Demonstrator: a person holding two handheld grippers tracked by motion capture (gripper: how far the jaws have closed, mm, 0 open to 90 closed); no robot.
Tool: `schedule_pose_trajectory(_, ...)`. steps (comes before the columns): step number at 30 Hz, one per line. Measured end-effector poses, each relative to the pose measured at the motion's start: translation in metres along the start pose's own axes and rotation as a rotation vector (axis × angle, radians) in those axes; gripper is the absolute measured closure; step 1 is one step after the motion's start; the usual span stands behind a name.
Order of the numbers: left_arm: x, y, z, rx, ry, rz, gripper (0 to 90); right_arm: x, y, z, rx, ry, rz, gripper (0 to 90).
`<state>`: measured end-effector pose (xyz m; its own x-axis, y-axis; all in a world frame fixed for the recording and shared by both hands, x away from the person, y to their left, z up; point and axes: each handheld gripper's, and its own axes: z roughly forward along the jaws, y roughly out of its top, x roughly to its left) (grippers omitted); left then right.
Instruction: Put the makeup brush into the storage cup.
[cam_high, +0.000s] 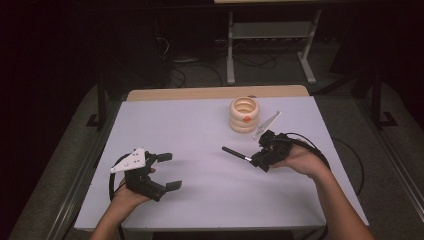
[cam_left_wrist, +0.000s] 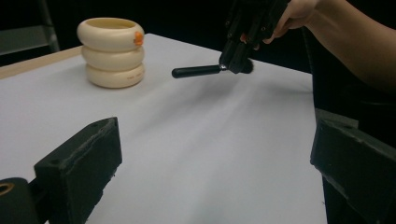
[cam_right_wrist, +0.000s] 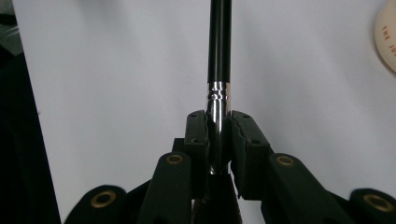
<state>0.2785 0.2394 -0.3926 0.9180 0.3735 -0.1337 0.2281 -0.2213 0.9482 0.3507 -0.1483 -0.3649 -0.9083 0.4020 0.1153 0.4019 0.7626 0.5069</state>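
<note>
A black stick (cam_high: 234, 153) with a silver collar juts left from my right gripper (cam_high: 254, 160), held just above the white table (cam_high: 200, 125). In the right gripper view the jaws are shut on the stick (cam_right_wrist: 219, 46) at its silver collar, and my right gripper (cam_right_wrist: 219, 128) hides the end behind the pads. A cream holder (cam_high: 244, 116) of three stacked rings with an orange dot stands at the back, just beyond that hand. My left gripper (cam_high: 171, 171) hovers at the front left, open, with nothing between its jaws. Its view shows the holder (cam_left_wrist: 112, 51) and the stick (cam_left_wrist: 196, 71) far ahead.
The table's wooden back edge (cam_high: 215, 93) runs behind the holder. Beyond it, on the dark floor, stand a metal frame (cam_high: 270, 45) and cables. Both forearms come in over the front edge.
</note>
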Motion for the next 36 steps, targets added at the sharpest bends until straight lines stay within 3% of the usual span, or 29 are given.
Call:
schedule_pose_trajectory(6, 0.003, 0.008, 0.01, 0.016, -0.035, 0.027, 1.7, 0.007, 0.0, 0.0, 0.008, 0.051, -0.064, 76.6)
schedule_pose_trajectory(12, 0.004, 0.014, 0.021, 0.029, -0.093, 0.047, 1.7, 0.013, 0.001, 0.0, 0.027, 0.059, -0.124, 76.6)
schedule_pose_trajectory(29, 0.006, 0.036, 0.058, 0.123, -0.175, 0.132, 1.7, 0.028, 0.007, 0.001, 0.07, 0.113, -0.199, 76.6)
schedule_pose_trajectory(36, 0.009, 0.041, 0.075, 0.156, -0.219, 0.134, 1.7, 0.032, 0.01, 0.001, 0.077, 0.122, -0.223, 76.6)
